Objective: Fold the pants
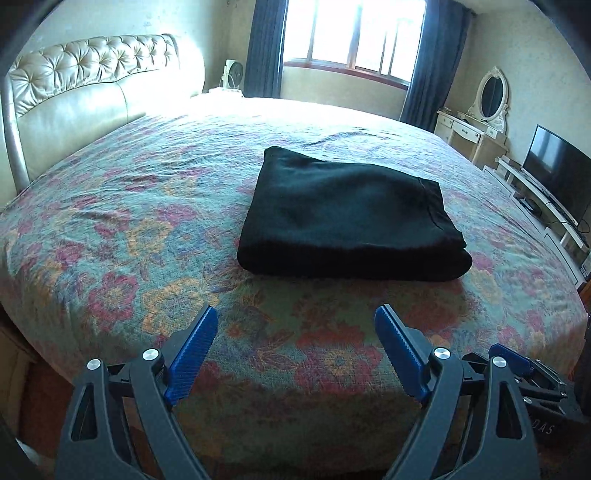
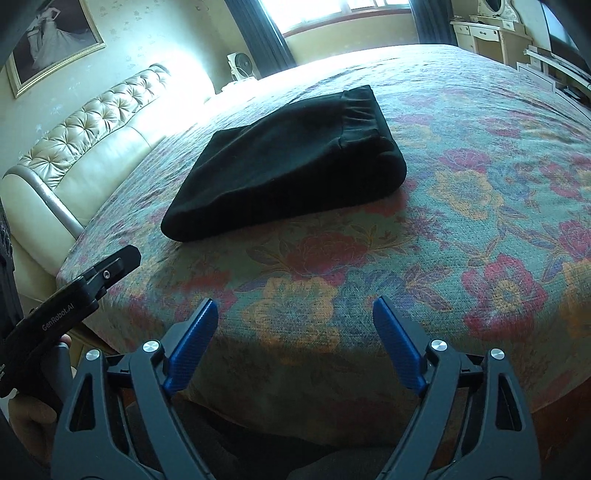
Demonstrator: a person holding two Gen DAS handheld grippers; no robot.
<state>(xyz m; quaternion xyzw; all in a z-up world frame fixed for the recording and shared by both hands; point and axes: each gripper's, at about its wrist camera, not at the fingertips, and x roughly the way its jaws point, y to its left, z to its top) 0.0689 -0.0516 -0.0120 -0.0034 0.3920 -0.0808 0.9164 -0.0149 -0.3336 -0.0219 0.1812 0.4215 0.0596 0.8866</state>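
Floral woven bedspread [image 1: 110,236], teal with red and orange blooms, covers the whole bed and lies mostly flat, a few ripples toward the far side. Tufted cream headboard [image 1: 88,85] at left; bright window [image 1: 354,33] with dark curtains [image 1: 264,48] beyond the far edge; white vanity with oval mirror [image 1: 491,92] and a dark television [image 1: 557,173] along the right wall.

Black pants [image 1: 347,214] sit folded in a compact rectangle mid-bed, elastic waistband [image 2: 360,110] on top at the right end. Bare bedspread lies all around them.

Left gripper [image 1: 295,325] and right gripper [image 2: 294,318] hang over the near bed edge, well short of the pants, jaws spread wide, nothing between.
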